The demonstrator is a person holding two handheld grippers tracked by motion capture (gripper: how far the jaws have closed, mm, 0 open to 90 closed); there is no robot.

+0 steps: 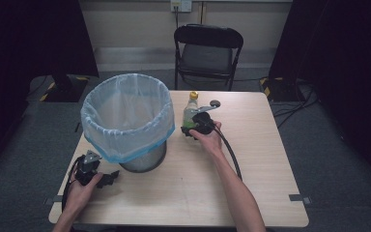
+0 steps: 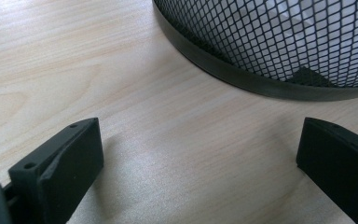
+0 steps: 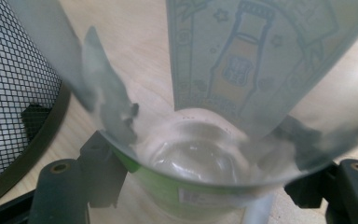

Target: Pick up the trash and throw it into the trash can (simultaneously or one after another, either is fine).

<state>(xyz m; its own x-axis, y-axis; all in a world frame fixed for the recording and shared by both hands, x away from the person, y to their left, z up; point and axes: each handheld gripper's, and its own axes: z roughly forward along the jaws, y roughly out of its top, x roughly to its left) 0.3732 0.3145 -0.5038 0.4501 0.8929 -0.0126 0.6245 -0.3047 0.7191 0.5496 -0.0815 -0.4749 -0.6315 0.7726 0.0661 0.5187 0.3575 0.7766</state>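
A clear plastic bottle (image 1: 190, 110) with a yellow cap and a green label stands on the wooden table (image 1: 261, 159), just right of the bin. My right gripper (image 1: 189, 129) is shut on its lower part. In the right gripper view the bottle (image 3: 242, 70) sits between the two black jaws of the right gripper (image 3: 200, 186), which meet it on both sides. My left gripper (image 1: 108, 180) rests low over the table at the front left of the bin. Its jaws stand wide apart, and in the left gripper view the left gripper (image 2: 200, 163) has only bare wood between them.
A black mesh bin (image 1: 145, 162) lined with a pale blue bag stands left of centre; its mesh wall (image 2: 284, 42) is close ahead of the left gripper and beside the right one (image 3: 9, 93). A small dark disc (image 1: 215, 103) lies behind the bottle. A folding chair (image 1: 207, 48) stands beyond the table.
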